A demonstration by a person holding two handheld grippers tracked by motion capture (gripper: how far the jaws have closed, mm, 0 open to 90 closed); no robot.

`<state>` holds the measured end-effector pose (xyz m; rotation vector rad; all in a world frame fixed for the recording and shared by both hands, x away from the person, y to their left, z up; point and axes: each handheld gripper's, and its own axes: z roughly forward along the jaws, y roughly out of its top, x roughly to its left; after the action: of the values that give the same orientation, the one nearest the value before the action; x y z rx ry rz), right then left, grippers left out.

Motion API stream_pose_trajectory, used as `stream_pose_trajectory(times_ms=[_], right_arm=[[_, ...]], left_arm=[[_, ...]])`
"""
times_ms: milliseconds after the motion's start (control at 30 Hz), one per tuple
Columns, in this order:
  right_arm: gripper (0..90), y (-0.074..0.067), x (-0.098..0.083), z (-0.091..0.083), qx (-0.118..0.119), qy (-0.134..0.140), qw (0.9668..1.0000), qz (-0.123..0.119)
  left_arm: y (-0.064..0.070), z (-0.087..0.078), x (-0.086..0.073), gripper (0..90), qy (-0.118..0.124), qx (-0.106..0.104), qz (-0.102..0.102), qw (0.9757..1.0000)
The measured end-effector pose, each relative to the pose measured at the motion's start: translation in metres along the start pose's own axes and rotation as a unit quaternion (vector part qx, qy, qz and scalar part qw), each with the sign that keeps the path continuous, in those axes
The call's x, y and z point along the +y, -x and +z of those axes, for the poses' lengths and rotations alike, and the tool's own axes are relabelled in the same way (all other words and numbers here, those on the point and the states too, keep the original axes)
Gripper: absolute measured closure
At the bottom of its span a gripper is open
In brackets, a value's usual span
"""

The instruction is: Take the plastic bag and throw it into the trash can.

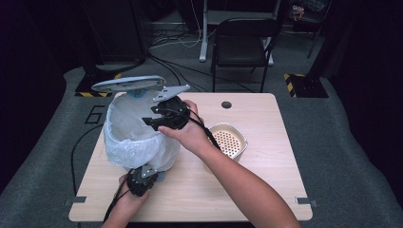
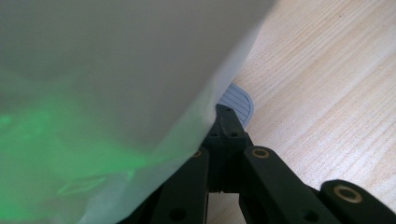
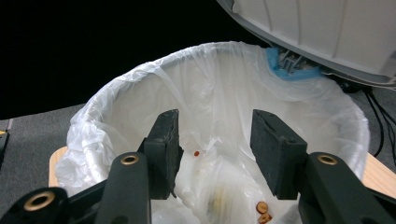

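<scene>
Over the lined pedal bin (image 1: 135, 137), right gripper (image 3: 215, 154) jaws spread, empty; scraps (image 3: 261, 211) already in liner. Left gripper (image 2: 227, 122) pressed shut on pedal (image 2: 238, 100), lid (image 1: 128, 84) up. Strainer bowl (image 1: 229, 139) beside looks empty.

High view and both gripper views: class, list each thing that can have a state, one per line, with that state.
White plastic-lined pedal bin: upright, grey lid raised.
White bin liner: folded over the rim, small scraps inside.
Grey ribbed pedal: left gripper shut, its tip at the pedal.
Right gripper: open over the bin, nothing between its jaws.
Cream perforated basket: upright, looks empty.
</scene>
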<state>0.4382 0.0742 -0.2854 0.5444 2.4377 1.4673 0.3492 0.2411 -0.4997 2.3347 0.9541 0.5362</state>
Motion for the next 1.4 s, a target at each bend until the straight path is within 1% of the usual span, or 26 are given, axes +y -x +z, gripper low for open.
stream_pose_trajectory(times_ms=[33,67,133,167,200,233,267,300,367,400,433,500,567,600,633,700,800,867,933,1000,1033,1100,1167,1233,1267,1400], right_arm=[[51.0,0.0,0.0,-0.002,0.0,0.002,1.0,-0.001],[51.0,-0.001,-0.001,-0.01,0.0,0.006,1.0,-0.002],[51.1,-0.001,-0.002,-0.019,-0.001,0.006,1.0,-0.004],[51.1,-0.001,-0.002,-0.019,-0.001,0.006,1.0,-0.004],[51.4,-0.001,-0.004,-0.024,-0.003,0.008,1.0,-0.004],[52.3,0.001,-0.009,-0.037,-0.006,0.01,0.9999,-0.001],[52.3,0.001,-0.009,-0.037,-0.006,0.01,0.9999,-0.001],[53.1,0.004,-0.014,-0.046,-0.011,0.011,0.9999,0.001],[53.9,0.006,-0.02,-0.056,-0.015,0.009,0.9999,0.0],[53.9,0.006,-0.02,-0.056,-0.015,0.009,0.9999,0.0],[55.0,0.009,-0.026,-0.067,-0.022,0.006,0.9997,-0.005],[55.2,0.01,-0.028,-0.07,-0.026,0.006,0.9996,-0.004],[55.9,0.017,-0.038,-0.082,-0.042,0.004,0.9991,0.0],[55.9,0.017,-0.038,-0.082,-0.042,0.004,0.9991,0.0],[56.2,0.023,-0.044,-0.089,-0.054,0.003,0.9985,-0.001],[56.3,0.025,-0.047,-0.091,-0.059,0.002,0.9982,0.003],[57.0,0.037,-0.061,-0.1,-0.077,0.004,0.9969,0.015],[57.1,0.039,-0.064,-0.101,-0.081,0.003,0.9966,0.017],[57.4,0.046,-0.075,-0.105,-0.091,-0.003,0.9957,0.018],[57.5,0.049,-0.078,-0.105,-0.093,-0.004,0.9954,0.02],[57.8,0.054,-0.086,-0.107,-0.1,-0.005,0.9947,0.025],[58.0,0.056,-0.089,-0.107,-0.103,-0.007,0.9943,0.027],[58.4,0.063,-0.101,-0.108,-0.116,-0.016,0.9927,0.031],[58.6,0.065,-0.103,-0.108,-0.118,-0.018,0.9922,0.035],[58.8,0.07,-0.111,-0.109,-0.125,-0.021,0.9911,0.038],[58.8,0.076,-0.12,-0.11,-0.133,-0.024,0.9899,0.043]], left_arm=[[0.0,0.0,0.0,90.0,0.0,0.0,0.0,1.0],[-0.001,0.0,0.0,90.0,0.002,0.002,0.003,1.0],[-0.001,0.0,0.0,90.0,0.003,0.002,0.003,1.0],[-0.002,0.0,0.0,90.0,0.004,-0.001,0.013,0.9999],[-0.002,0.0,0.0,90.0,0.004,-0.001,0.011,0.9999],[-0.002,0.0,0.0,90.0,0.004,-0.001,0.011,0.9999],[-0.002,0.0,0.0,90.0,0.004,-0.001,0.011,0.9999],[0.005,0.0,-0.002,90.0,0.005,0.008,-0.04,0.9992],[0.005,0.0,-0.002,90.0,0.001,0.007,-0.035,0.9994],[0.005,0.0,-0.002,90.0,0.001,0.007,-0.035,0.9994],[0.005,0.0,-0.001,90.0,0.001,0.007,-0.034,0.9994],[0.005,0.0,-0.002,90.0,0.001,0.007,-0.035,0.9994],[0.005,-0.001,-0.002,90.0,0.0,0.008,-0.035,0.9994],[0.005,-0.001,-0.002,90.0,0.0,0.008,-0.035,0.9994],[0.005,-0.001,-0.002,90.0,0.0,0.008,-0.036,0.9993],[0.005,-0.001,-0.002,90.0,0.0,0.009,-0.037,0.9993],[0.005,0.0,-0.002,90.0,0.001,0.01,-0.037,0.9993],[0.005,0.0,-0.002,90.0,0.001,0.01,-0.037,0.9993],[0.005,-0.001,-0.002,90.0,0.002,0.009,-0.037,0.9993],[0.004,-0.001,-0.002,90.0,0.001,0.009,-0.034,0.9994],[0.005,-0.001,-0.002,90.0,0.002,0.008,-0.036,0.9993],[0.004,-0.001,-0.002,90.0,0.001,0.009,-0.034,0.9994],[0.004,-0.001,-0.002,90.0,0.002,0.008,-0.034,0.9994],[0.004,-0.001,-0.002,90.0,0.001,0.008,-0.034,0.9994],[0.004,-0.001,-0.002,90.0,0.0,0.009,-0.034,0.9994],[0.004,-0.001,-0.002,90.0,0.001,0.008,-0.034,0.9994]])
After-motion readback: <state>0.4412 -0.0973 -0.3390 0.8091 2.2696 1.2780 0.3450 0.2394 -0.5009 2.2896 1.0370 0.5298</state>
